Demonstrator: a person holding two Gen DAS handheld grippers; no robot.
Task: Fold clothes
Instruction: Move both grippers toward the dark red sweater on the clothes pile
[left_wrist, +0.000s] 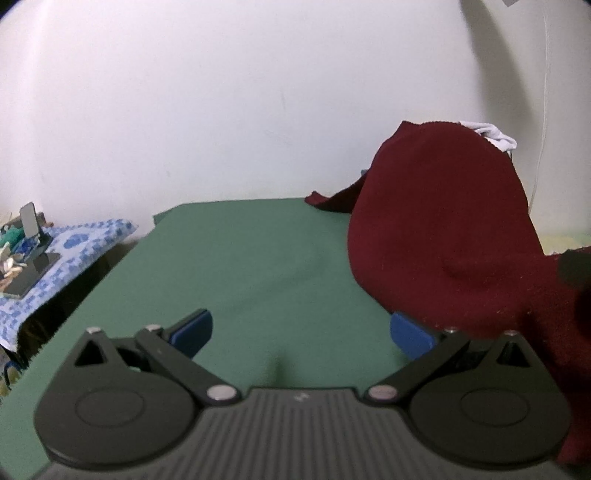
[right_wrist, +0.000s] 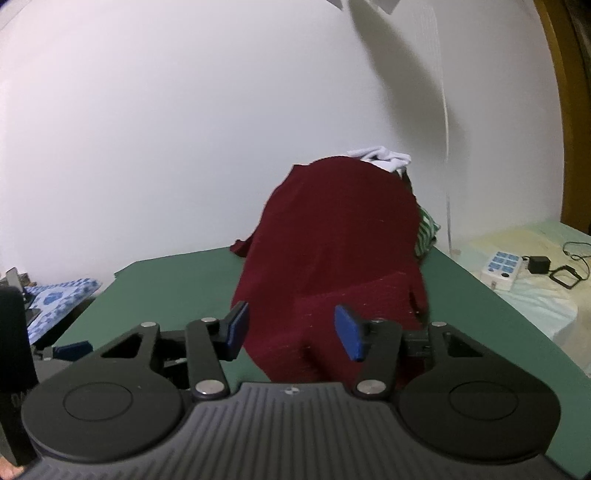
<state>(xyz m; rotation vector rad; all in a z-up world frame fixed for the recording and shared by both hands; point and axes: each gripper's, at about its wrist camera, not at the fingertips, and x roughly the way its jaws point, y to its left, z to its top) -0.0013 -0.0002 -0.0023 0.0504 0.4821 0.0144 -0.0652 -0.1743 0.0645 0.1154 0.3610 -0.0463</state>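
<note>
A dark red garment (left_wrist: 443, 221) lies draped over a pile of clothes on the green table (left_wrist: 240, 258), reaching down to the near right. My left gripper (left_wrist: 301, 334) is open over bare green cloth; its right finger (left_wrist: 410, 336) touches the garment's edge. In the right wrist view the red garment (right_wrist: 340, 240) runs from the pile down between the jaws. My right gripper (right_wrist: 291, 328) is open, with the garment's near end lying between its blue pads. White clothing (right_wrist: 380, 157) tops the pile; a green striped piece (right_wrist: 426, 232) shows at its right.
A blue patterned cloth (left_wrist: 74, 247) with small objects and a phone covers a low stand left of the table. A bed at right holds a white power strip (right_wrist: 502, 266) and a black charger with cable (right_wrist: 539, 264). A white wall stands behind the table.
</note>
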